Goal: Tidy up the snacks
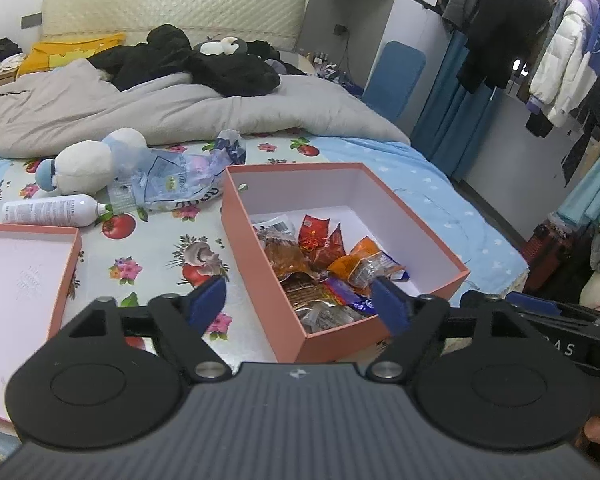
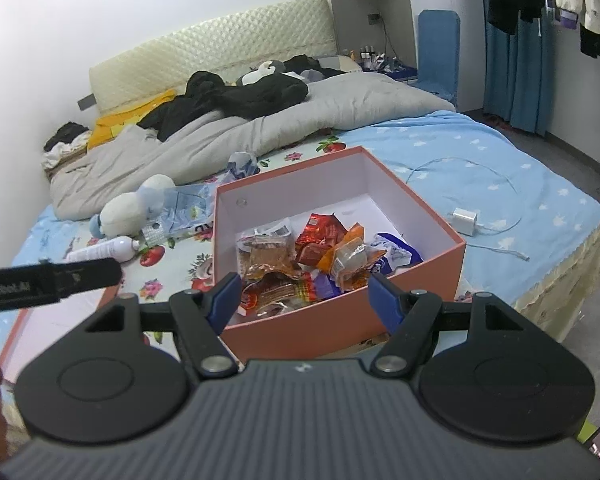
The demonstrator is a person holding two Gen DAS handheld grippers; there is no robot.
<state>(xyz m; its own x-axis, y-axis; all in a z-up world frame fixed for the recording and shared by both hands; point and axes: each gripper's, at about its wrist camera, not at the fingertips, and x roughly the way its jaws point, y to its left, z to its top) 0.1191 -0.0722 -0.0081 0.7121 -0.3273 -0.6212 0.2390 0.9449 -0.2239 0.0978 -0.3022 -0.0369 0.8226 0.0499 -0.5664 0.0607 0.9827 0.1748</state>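
I saw an open pink box (image 1: 384,236) on the bed's flowered sheet (image 1: 148,248), its long axis running away from me, snack packets (image 1: 320,264) heaped in its near end. My left gripper (image 1: 300,304) hung at the box's near left corner, jaws wide apart and empty. My right gripper (image 2: 300,298) faced the near wall squarely, jaws apart, empty. The lid (image 1: 24,272) lay well left, nearer my left hand.

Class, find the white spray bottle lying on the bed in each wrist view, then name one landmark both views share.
Left wrist view: the bottle lies at the left edge, below the plush toy.
Right wrist view: it lies left of centre, partly hidden by the left gripper's black body.
Shared landmark: the pink box of snacks, right of the bottle.
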